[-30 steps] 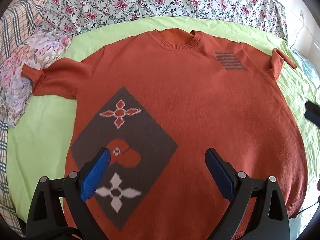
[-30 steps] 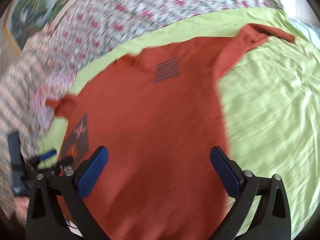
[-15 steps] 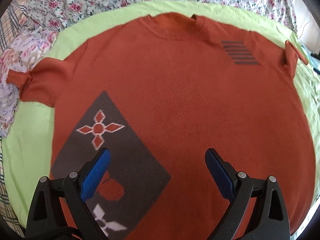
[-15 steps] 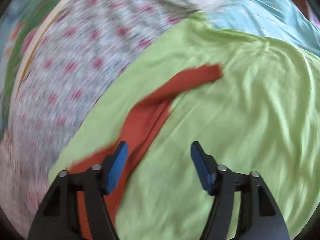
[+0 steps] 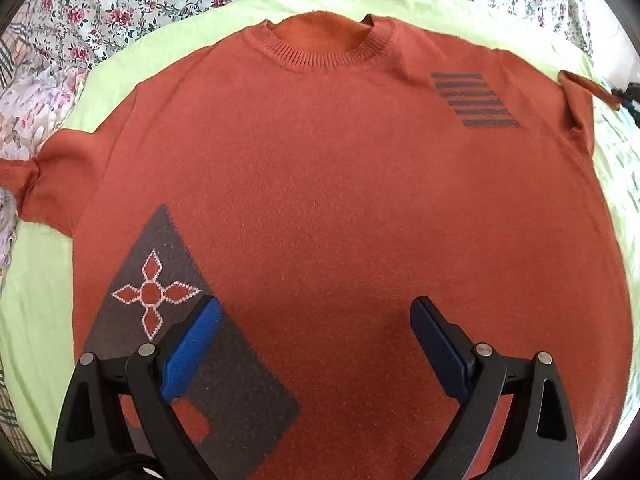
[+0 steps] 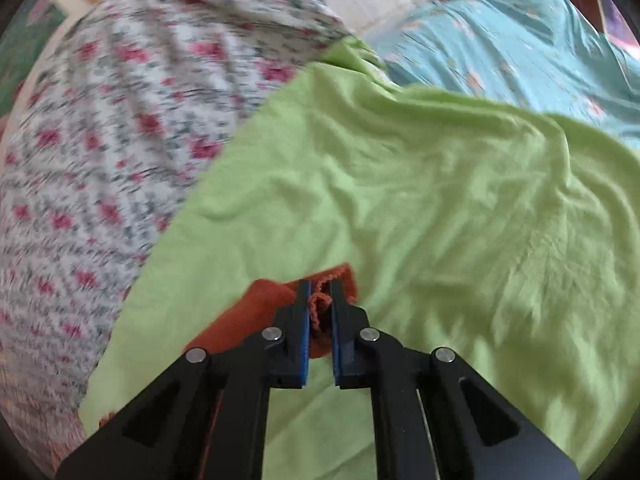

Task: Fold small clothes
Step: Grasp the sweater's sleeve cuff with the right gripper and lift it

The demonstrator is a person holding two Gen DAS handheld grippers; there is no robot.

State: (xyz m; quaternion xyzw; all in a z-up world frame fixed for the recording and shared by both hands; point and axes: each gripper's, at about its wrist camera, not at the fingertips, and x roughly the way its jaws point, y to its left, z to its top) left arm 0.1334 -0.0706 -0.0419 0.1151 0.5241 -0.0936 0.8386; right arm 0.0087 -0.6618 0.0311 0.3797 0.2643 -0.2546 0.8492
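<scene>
An orange knitted sweater (image 5: 320, 184) lies flat, front up, on a light-green sheet (image 5: 36, 300), collar at the far side. It has a dark diamond patch with a flower motif (image 5: 152, 300) and dark stripes (image 5: 472, 100) on the chest. My left gripper (image 5: 316, 308) hovers open over its lower middle, nothing between the blue pads. In the right wrist view, my right gripper (image 6: 320, 286) is shut on the bunched cuff of one sleeve (image 6: 272, 296), which rests on the green sheet (image 6: 440, 220). The other sleeve (image 5: 52, 176) lies spread out to the left.
Floral bedding (image 5: 120, 12) borders the far side of the sheet and fills the left of the right wrist view (image 6: 100, 140). A light-blue cloth (image 6: 520, 52) lies beyond the sheet's far right edge. Checked fabric shows at the far left edge.
The right gripper swept from over the sweater's body out to the sleeve end and closed on the cuff. The left gripper moved forward and lower over the sweater, staying open.
</scene>
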